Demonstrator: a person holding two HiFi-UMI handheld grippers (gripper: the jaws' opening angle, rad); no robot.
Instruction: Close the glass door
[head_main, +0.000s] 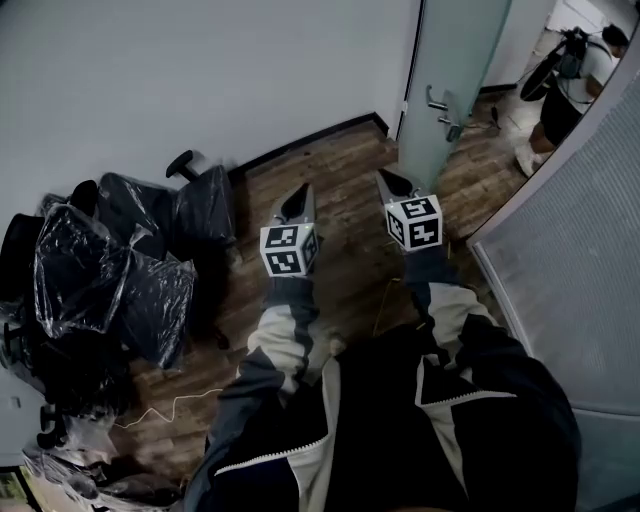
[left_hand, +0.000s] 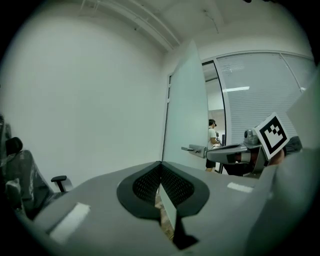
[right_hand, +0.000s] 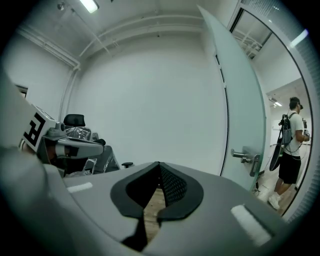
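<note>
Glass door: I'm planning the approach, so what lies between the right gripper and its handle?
Nothing: the head view shows only bare wood floor between the right gripper and the handle of the glass door.

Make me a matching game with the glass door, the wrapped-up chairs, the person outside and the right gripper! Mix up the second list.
Things:
1. pale frosted glass door
2. black office chairs
3. person in a white shirt
4. right gripper

States or places:
A. fingers shut, nothing held
B. swung open
C. wrapped in clear plastic
D. on the far side of the door

Pairs: 1-B, 2-C, 3-D, 4-A.
</note>
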